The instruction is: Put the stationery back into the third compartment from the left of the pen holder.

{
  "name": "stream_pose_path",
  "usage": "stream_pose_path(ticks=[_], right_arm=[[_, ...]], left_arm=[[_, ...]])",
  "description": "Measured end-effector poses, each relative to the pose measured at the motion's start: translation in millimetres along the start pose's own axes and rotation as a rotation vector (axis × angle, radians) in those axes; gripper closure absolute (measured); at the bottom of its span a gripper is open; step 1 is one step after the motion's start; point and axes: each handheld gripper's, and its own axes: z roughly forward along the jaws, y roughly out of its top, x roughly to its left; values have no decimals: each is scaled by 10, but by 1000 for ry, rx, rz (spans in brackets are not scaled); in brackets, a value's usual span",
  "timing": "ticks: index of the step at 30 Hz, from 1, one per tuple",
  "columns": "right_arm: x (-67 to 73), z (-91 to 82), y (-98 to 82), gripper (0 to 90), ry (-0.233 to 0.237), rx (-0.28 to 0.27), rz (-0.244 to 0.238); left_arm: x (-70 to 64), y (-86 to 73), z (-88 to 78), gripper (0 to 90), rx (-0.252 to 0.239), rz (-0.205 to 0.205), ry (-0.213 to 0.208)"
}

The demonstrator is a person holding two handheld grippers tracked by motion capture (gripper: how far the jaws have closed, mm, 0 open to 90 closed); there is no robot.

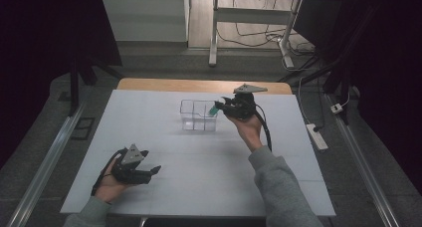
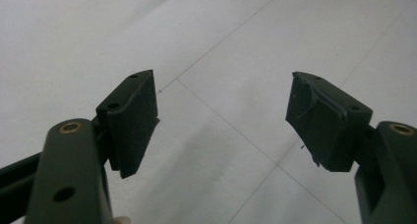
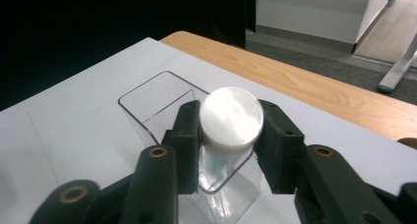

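your left gripper [image 1: 149,171] is resting low on white table [image 1: 199,177], jaws spread apart; right gripper [image 3: 228,130] is clamping white-capped green bottle [image 3: 230,117] over clear divided box [image 1: 198,116].

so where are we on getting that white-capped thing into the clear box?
Done: the right gripper has picked up the white-capped green item and holds it above the clear box. In hand: lowering it in. Left: release; it isn't down yet. The left gripper idles open over the white table.
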Motion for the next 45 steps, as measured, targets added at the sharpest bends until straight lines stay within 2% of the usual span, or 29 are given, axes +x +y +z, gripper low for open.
stream_pose_path(ticks=[7,10,14,20,26,38,45], right_arm=[[46,-94,-5,478,13,-22,-14],[58,-172,-29,459,14,-24,-35],[22,-304,-105,443,12,-23,-31],[-61,-549,-305,434,5,-5,-47],[-135,-802,-503,430,-15,14,-40],[-126,-1247,-949,416,-62,78,-69],[-108,-1441,-1195,399,-64,109,-70]], left_arm=[[7,-5,2,273,-1,-1,0],[6,-5,2,273,-1,-1,1],[4,-6,7,273,0,0,4],[8,2,7,273,-4,-5,8],[8,2,7,272,-2,-8,3],[6,-1,1,271,-3,-9,1],[-1,-3,-20,271,-10,-19,4]])
